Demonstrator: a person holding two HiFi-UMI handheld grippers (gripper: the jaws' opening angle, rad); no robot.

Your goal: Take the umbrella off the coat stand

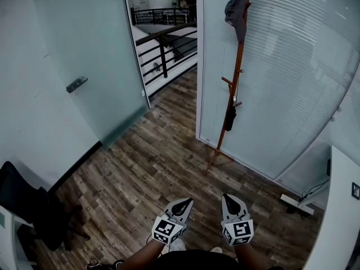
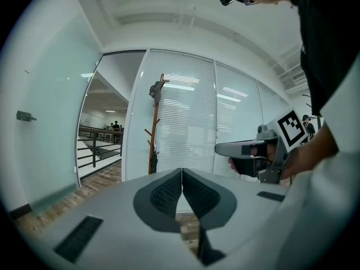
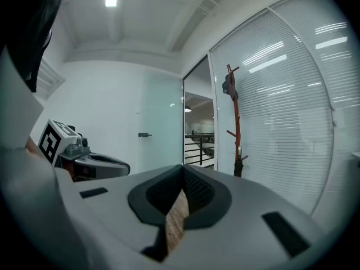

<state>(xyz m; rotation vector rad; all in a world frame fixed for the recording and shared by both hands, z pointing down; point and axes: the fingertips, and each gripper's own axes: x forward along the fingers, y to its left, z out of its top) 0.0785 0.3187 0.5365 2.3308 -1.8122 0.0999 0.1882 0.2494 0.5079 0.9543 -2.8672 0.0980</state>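
A tall reddish-brown coat stand (image 1: 239, 66) rises against the blinds-covered glass wall. On one of its lower pegs hangs a black folded umbrella (image 1: 230, 118), and a grey cap (image 1: 236, 11) sits near the top. Both grippers are low in the head view, well short of the stand and pointing toward it. My left gripper (image 1: 184, 202) is shut with nothing in it, and so is my right gripper (image 1: 226, 197). The left gripper view shows the stand (image 2: 153, 125) and umbrella (image 2: 152, 161) far beyond the closed jaws. In the right gripper view the stand (image 3: 236, 122) is ahead to the right.
A frosted glass door (image 1: 84, 55) with a handle (image 1: 76, 84) stands open at the left, with a black railing (image 1: 166, 44) beyond it. A black chair (image 1: 28, 204) is at the lower left. A power strip (image 1: 297, 204) and a white counter (image 1: 343, 207) are at the right.
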